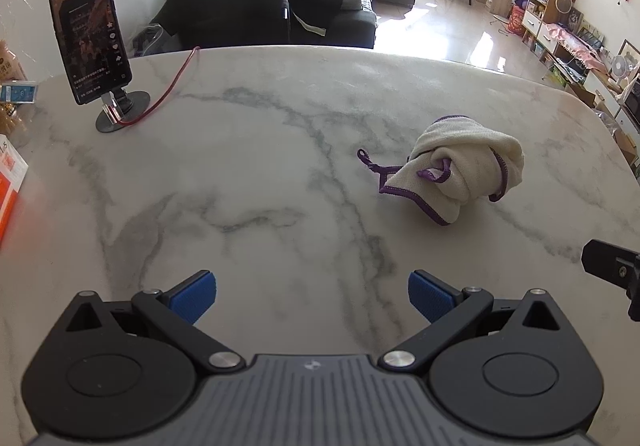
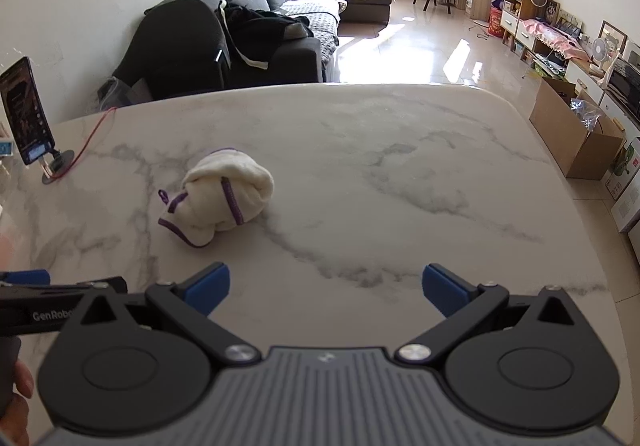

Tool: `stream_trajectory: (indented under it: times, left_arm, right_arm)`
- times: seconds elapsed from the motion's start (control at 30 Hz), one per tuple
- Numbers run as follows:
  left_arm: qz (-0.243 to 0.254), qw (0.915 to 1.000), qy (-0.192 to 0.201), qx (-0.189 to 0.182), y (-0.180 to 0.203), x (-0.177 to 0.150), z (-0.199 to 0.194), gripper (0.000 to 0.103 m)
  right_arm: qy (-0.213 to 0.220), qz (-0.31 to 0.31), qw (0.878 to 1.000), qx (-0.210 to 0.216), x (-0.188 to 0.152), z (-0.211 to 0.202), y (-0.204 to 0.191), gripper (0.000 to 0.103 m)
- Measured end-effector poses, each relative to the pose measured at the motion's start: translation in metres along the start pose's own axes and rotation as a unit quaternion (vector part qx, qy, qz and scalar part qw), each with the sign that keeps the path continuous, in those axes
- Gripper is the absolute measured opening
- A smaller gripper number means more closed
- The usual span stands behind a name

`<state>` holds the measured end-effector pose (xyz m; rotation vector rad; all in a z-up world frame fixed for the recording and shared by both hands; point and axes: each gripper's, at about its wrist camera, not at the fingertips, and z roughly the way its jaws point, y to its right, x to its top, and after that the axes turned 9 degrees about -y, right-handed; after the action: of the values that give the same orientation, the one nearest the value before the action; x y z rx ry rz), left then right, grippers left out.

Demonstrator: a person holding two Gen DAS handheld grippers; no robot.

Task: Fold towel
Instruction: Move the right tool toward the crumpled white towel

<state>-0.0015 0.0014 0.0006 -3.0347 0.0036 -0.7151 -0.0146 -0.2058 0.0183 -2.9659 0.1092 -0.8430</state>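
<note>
We hold the left tool [image 1: 312, 296] and right tool [image 2: 326, 288] spread wide, empty, above the marble table [image 1: 248, 166]; the purple-edged towel [image 1: 460, 174] lies bunched ahead, untouched.

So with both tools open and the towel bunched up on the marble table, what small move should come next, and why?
Probably bring the left tool forward to the towel's purple-edged corner lying flat toward it. The towel is a crumpled lump, untouched; neither the left tool nor the right tool holds anything, so it likely needs spreading out before any fold.
</note>
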Motion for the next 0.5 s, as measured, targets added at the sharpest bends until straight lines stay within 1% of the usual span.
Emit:
stream_trajectory:
  times: [0.1, 0.2, 0.27, 0.5]
  left_arm:
    - [-0.002, 1.0, 0.001, -0.001, -0.0015, -0.0012, -0.0013, 0.102]
    - [0.008, 0.9999, -0.005, 0.007, 0.0029, 0.0022, -0.0031, 0.102]
    - [0.01, 0.9999, -0.005, 0.006, 0.003, 0.0025, -0.0036, 0.102]
    - [0.012, 0.9999, -0.005, 0.004, 0.0032, 0.0033, -0.0031, 0.102]
  right_arm:
    - [0.0, -0.002, 1.0, 0.001, -0.0001, 0.0002, 0.0, 0.103]
    - [-0.001, -0.004, 1.0, 0.002, -0.0003, 0.0004, 0.0001, 0.103]
    - [0.004, -0.011, 1.0, -0.006, -0.0005, -0.0024, -0.0056, 0.103]
    - [0.0, -0.016, 1.0, -0.008, 0.0009, -0.0018, -0.0098, 0.103]
